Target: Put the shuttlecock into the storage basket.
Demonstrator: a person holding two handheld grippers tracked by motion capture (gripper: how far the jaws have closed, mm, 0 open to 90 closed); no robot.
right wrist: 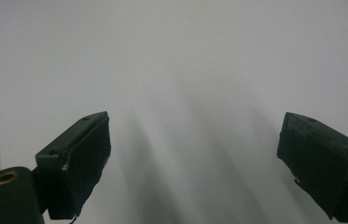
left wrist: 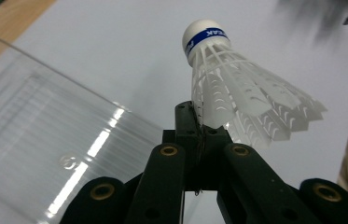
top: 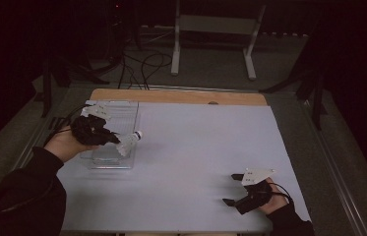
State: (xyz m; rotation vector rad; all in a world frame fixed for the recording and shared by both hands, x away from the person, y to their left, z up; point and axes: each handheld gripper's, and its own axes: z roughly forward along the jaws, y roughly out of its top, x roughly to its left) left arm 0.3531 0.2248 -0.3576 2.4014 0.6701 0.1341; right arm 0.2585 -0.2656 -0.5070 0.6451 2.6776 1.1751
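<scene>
Here left tongs (left wrist: 198, 122) pinch shuttlecock (left wrist: 237, 88).

Partial white "EAK" on the shuttlecock's (left wrist: 237, 88) blue band.

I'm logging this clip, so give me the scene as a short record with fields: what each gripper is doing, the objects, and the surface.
left gripper: shut on the shuttlecock, fingers pinching its feather skirt
shuttlecock: white, blue band round the cork, cork pointing away from the gripper
clear plastic tray: at the table's left side, under the left gripper
right gripper: open, holding nothing, low over the table's near right part
table: white top with a wooden far edge
</scene>
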